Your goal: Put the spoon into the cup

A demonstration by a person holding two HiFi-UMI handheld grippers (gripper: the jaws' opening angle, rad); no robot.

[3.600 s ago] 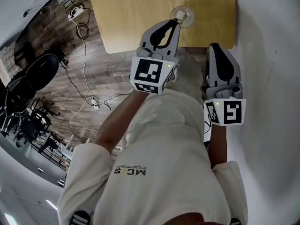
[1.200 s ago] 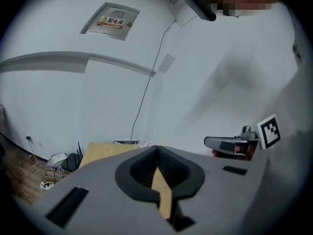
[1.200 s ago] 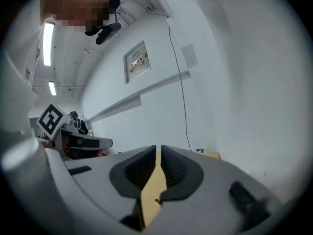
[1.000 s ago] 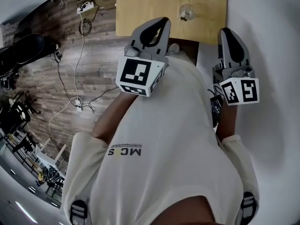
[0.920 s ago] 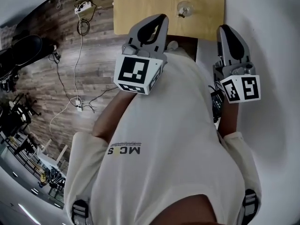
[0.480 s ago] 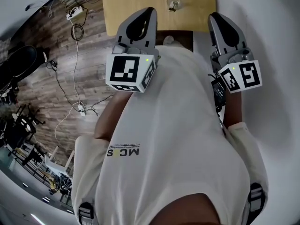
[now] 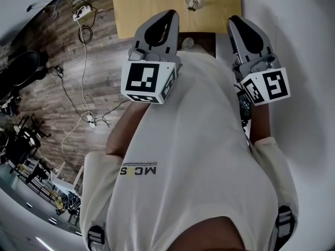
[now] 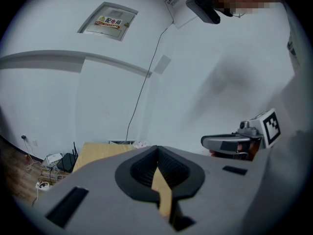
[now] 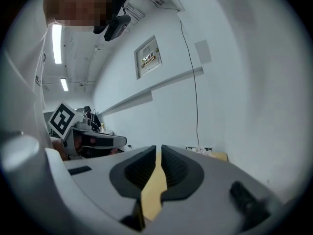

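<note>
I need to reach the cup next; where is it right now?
In the head view the glass cup stands on the wooden table near the top edge, beyond and between the left tool and right tool, apart from both.

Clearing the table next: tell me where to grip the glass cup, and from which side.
Grip the glass cup across its round wall, below the rim, coming level from the table's near edge. It stands upright with something inside it, and that side looks unobstructed.
</note>
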